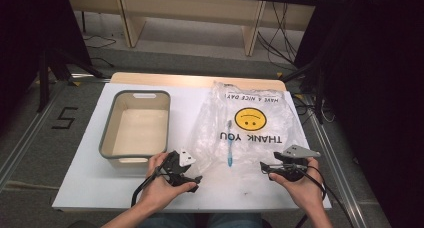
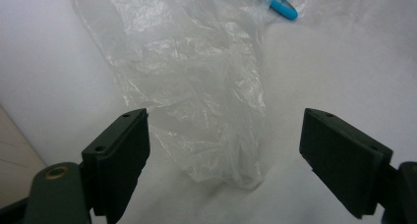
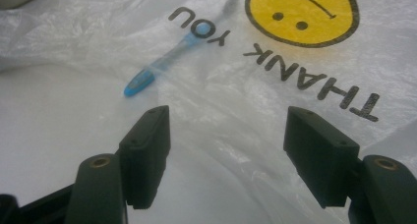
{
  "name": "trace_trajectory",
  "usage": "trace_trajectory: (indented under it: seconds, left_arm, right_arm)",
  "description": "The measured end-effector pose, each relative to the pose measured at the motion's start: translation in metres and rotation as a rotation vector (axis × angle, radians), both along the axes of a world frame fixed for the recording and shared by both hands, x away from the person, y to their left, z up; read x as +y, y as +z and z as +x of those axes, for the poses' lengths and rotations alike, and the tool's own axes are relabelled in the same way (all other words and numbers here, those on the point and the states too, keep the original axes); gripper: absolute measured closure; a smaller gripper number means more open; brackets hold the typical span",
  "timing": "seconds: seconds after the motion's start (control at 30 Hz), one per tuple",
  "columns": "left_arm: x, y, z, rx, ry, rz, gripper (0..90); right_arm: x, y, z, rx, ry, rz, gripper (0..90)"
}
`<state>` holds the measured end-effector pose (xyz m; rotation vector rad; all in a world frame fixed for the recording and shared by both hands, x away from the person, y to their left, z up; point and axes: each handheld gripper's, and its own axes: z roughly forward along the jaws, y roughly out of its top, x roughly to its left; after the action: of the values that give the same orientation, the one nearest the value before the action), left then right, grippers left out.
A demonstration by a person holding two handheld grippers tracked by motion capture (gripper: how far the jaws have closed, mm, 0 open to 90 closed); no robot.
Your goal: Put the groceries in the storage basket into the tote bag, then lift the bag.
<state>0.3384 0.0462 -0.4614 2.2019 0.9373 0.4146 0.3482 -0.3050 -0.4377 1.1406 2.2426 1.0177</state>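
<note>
A clear plastic bag (image 1: 245,123) printed with a yellow smiley and "THANK YOU" lies flat on the white table (image 1: 90,188). A blue toothbrush (image 1: 230,143) rests with most of its length under the film, and its blue handle end (image 3: 140,84) pokes out at the near edge. My left gripper (image 1: 196,169) is open at the bag's near left corner (image 2: 196,86), with crumpled film lying between its jaws (image 2: 223,155) but not pinched. My right gripper (image 1: 265,168) is open over the bag's near right part (image 3: 275,101), its jaws (image 3: 226,140) apart from the film.
A grey-rimmed, cream-coloured bin (image 1: 107,133) stands left of the bag, with nothing inside it. The blue toothbrush end (image 2: 282,5) lies beyond the left jaws. The table's near edge runs just under both hands; floor and desk legs lie beyond the far edge.
</note>
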Motion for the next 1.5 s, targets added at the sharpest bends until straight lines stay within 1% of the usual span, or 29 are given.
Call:
trace_trajectory:
  seconds: [0.07,0.13,0.2,0.4,0.6,0.87,1.03,1.17,1.37,1.43,1.5]
  left_arm:
    - [0.001,0.000,0.000,-0.007,0.003,-0.004,19.0]
    - [0.002,-0.001,-0.001,-0.005,0.003,-0.007,19.1]
    - [0.002,-0.002,-0.001,-0.010,-0.002,-0.001,19.4]
    - [0.001,-0.003,-0.001,-0.006,-0.009,-0.005,20.2]
    - [0.002,-0.003,-0.001,-0.006,-0.007,-0.004,20.5]
    - [0.001,-0.004,-0.001,-0.009,-0.007,0.005,20.8]
    - [0.001,-0.004,-0.001,-0.009,-0.003,0.002,20.9]
    - [0.002,-0.004,0.000,-0.001,-0.001,0.005,21.4]
    - [0.002,-0.006,0.000,0.017,0.015,0.013,23.3]
    - [0.000,-0.006,0.000,0.027,0.019,0.022,23.7]
    - [0.000,-0.006,0.001,0.030,0.024,0.024,24.8]
  right_arm:
    - [-0.003,0.002,-0.001,-0.005,-0.017,0.009,35.5]
    - [-0.006,0.003,-0.001,-0.015,-0.029,-0.003,35.4]
    - [-0.008,0.004,-0.001,-0.018,-0.041,-0.001,35.4]
    - [-0.012,0.004,-0.001,-0.020,-0.057,-0.010,35.3]
    - [-0.014,0.005,0.000,-0.022,-0.072,-0.008,35.1]
    - [-0.015,0.005,-0.001,-0.026,-0.072,-0.007,35.0]
    - [-0.015,0.005,-0.001,-0.021,-0.072,-0.010,35.0]
    - [-0.015,0.006,-0.001,-0.021,-0.076,-0.013,34.5]
    - [-0.024,0.007,-0.001,-0.015,-0.119,-0.023,32.9]
    - [-0.028,0.007,-0.002,-0.012,-0.134,-0.023,32.3]
    - [-0.031,0.007,-0.002,-0.011,-0.139,-0.024,32.0]
